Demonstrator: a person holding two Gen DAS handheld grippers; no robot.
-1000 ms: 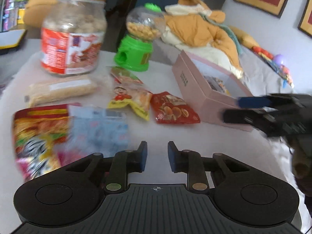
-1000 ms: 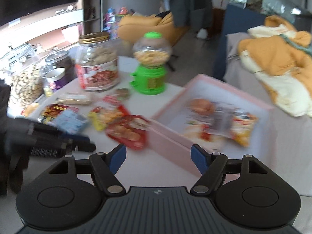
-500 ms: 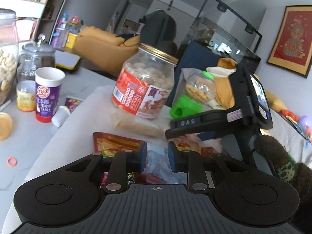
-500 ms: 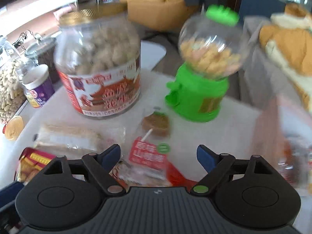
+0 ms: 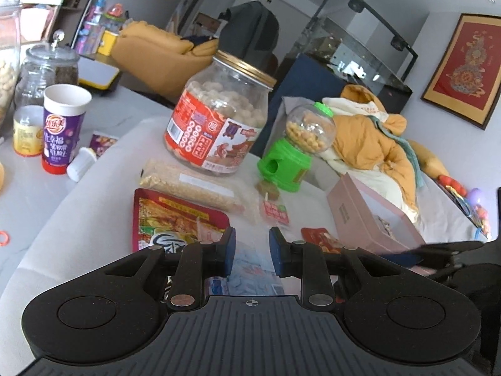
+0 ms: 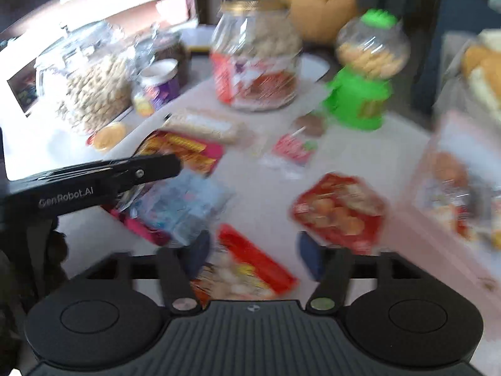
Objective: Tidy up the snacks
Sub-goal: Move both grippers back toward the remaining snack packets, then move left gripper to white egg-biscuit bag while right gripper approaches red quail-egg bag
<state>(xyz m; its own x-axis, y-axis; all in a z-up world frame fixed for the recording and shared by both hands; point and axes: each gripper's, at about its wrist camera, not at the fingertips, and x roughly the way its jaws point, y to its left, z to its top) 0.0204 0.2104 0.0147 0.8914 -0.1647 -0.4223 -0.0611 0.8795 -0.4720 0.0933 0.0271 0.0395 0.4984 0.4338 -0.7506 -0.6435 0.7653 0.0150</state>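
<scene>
Snacks lie scattered over the white table [image 5: 94,206]: a red packet [image 5: 169,219] near its left edge, a pale blue packet [image 6: 184,203] just beside it, a red pouch [image 6: 341,210] nearer the pink box [image 5: 369,219] at the right edge, and another red packet [image 6: 247,266] close under the right gripper [image 6: 253,253]. A few packets already lie inside the box.

The left gripper [image 5: 249,250] is held low and level over the blue packet, pointing toward the far side of the table. The right gripper points down at a slant over the near red packet; its view is blurred.

The left gripper's side reads "GenRobot.AI". The jar [image 5: 219,125], the purple cup [image 5: 61,128] and the packets carry print too small to read.

The left gripper's fingers [image 5: 227,250] stand a little apart, holding nothing. The right gripper's fingers [image 6: 308,257] stand wide apart on either side of the red packet; whether they touch it cannot be told.

A green candy dispenser [image 5: 291,156] stands beside the jar.
</scene>
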